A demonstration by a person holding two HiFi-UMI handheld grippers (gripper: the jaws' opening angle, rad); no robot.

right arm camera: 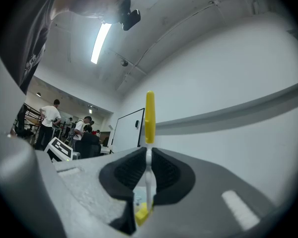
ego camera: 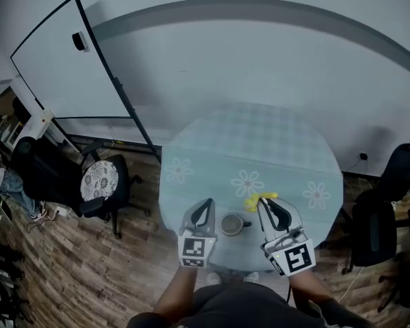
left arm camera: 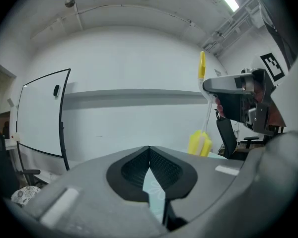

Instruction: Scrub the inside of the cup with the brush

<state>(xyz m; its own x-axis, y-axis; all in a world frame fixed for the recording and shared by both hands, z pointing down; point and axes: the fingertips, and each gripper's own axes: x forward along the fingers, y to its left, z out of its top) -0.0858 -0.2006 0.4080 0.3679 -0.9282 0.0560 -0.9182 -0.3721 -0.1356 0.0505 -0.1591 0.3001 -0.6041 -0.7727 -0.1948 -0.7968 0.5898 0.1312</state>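
Observation:
A dark cup (ego camera: pixel 231 224) stands on the round table (ego camera: pixel 260 142) near its front edge, between my two grippers. My right gripper (ego camera: pixel 266 203) is just right of the cup and is shut on the brush (ego camera: pixel 260 199). In the right gripper view the pads (right arm camera: pixel 164 170) pinch the brush's thin white stem, with its yellow handle (right arm camera: pixel 150 115) above and its yellow sponge head (right arm camera: pixel 141 213) below. My left gripper (ego camera: pixel 206 203) hovers just left of the cup, and in its own view the jaws (left arm camera: pixel 149 150) are shut with nothing between them. That view also shows the brush (left arm camera: pixel 199 143) upright to the right.
The table carries a pale green cloth with flower prints. A whiteboard on a stand (ego camera: pixel 68 60) is at the left, with an office chair with a patterned cushion (ego camera: pixel 99 181) below it. Another black chair (ego camera: pixel 376 231) stands at the table's right. People (right arm camera: pixel 49 115) stand far off.

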